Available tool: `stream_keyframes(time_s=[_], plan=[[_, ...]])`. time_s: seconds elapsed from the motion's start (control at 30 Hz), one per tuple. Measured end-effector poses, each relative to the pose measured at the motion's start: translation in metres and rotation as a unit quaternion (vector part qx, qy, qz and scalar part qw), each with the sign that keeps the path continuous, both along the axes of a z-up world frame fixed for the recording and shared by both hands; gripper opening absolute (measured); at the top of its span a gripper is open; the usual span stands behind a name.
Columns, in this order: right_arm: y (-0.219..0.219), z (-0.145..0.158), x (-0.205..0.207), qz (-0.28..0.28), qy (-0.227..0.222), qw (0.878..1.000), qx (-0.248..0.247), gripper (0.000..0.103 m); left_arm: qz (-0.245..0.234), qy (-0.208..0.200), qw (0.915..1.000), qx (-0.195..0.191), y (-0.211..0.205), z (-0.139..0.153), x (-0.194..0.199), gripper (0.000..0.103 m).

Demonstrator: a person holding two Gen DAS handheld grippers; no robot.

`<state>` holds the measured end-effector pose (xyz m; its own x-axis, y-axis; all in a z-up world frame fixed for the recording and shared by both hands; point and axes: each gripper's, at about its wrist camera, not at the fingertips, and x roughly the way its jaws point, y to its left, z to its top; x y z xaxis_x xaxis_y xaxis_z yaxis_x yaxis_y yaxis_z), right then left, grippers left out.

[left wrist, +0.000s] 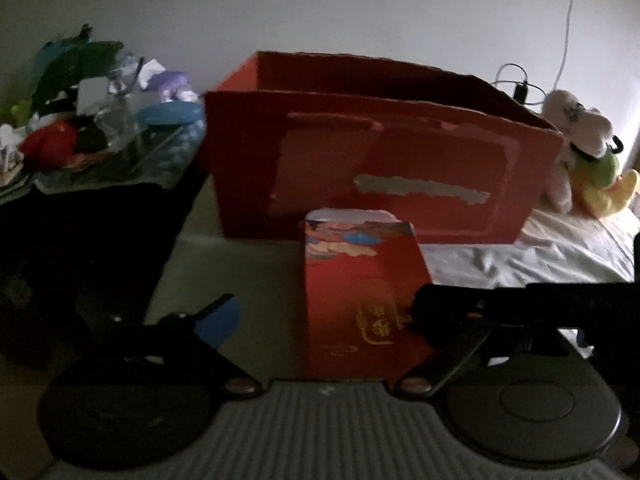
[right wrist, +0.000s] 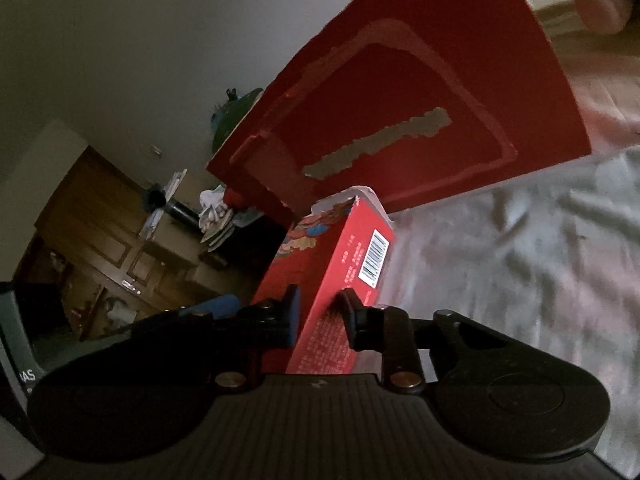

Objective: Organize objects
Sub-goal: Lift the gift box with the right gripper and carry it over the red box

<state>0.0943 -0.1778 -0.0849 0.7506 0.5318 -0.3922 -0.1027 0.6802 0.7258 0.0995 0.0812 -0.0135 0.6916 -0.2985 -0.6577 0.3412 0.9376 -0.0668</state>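
Small red carton point(right wrist: 320, 280) clamped between right gripper point(right wrist: 320, 312) fingers, just before big red box point(left wrist: 376, 152). Left gripper point(left wrist: 320, 312) fingers wide apart, flanking carton. Plush toy point(left wrist: 588, 152) right of box, cluttered table point(left wrist: 100, 140) left; white sheet point(left wrist: 540, 252) open rightward.

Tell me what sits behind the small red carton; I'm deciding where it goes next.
Behind the small red carton stands a large open-topped red box on the bedsheet. The box's front wall hides its contents.
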Motion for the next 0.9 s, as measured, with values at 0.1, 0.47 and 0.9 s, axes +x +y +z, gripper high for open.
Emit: stream_keyframes(time_s=[0.1,0.47,0.9], plan=[[0.002,-0.001,0.006,-0.020,0.011,1.000,-0.008,0.040,-0.009,0.035,0.9986,-0.038,0.012,-0.008,0.015,0.095],[-0.020,-0.011,0.005,-0.012,0.016,0.998,0.066,0.028,-0.054,0.071,0.9886,-0.122,0.006,-0.019,0.011,0.087],[-0.044,0.051,-0.069,-0.033,-0.089,0.995,0.036,0.028,-0.124,-0.022,0.9871,-0.099,-0.040,0.040,-0.044,0.086]])
